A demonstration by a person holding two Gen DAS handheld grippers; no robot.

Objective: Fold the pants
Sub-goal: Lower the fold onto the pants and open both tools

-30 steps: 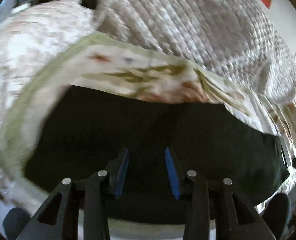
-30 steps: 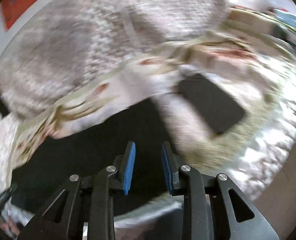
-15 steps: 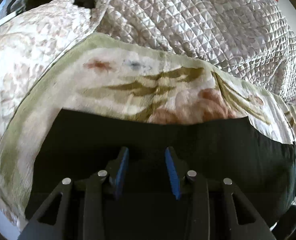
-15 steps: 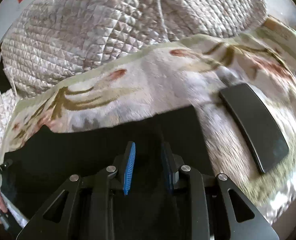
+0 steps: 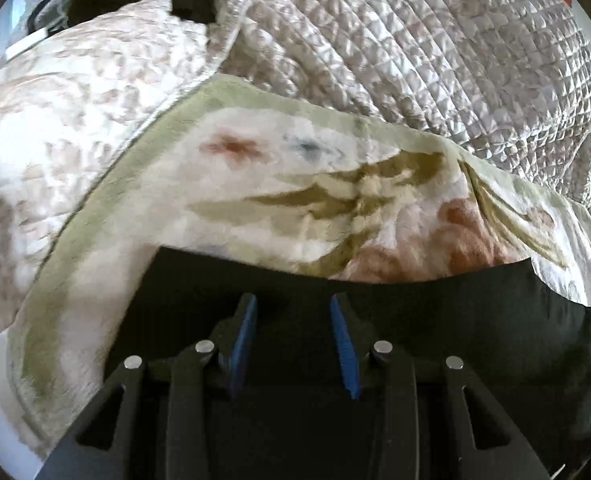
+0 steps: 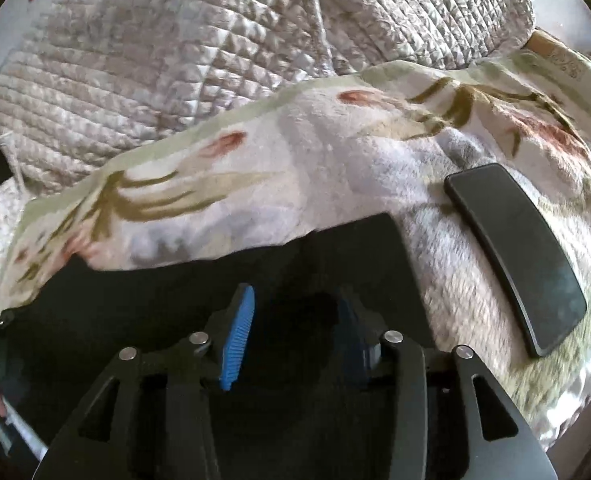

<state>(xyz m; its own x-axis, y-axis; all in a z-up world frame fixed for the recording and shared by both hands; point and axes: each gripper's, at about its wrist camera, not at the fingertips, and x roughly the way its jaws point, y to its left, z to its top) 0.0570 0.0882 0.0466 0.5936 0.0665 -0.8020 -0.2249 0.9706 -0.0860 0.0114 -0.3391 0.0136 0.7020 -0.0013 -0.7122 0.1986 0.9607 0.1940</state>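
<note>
Black pants (image 5: 435, 312) lie flat on the bed's floral blanket (image 5: 295, 184); left tongs (image 5: 293, 336) and right tongs (image 6: 291, 332) hover released above them; a phone (image 6: 515, 256) just beside the pants' right edge could get swept off by the fold.

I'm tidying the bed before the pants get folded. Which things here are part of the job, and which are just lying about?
Part of the job:
- black pants, spread on the blanket
- left gripper, open above them
- right gripper, open above them

Just lying about:
- phone, beside the pants
- floral blanket
- quilted cover
</note>
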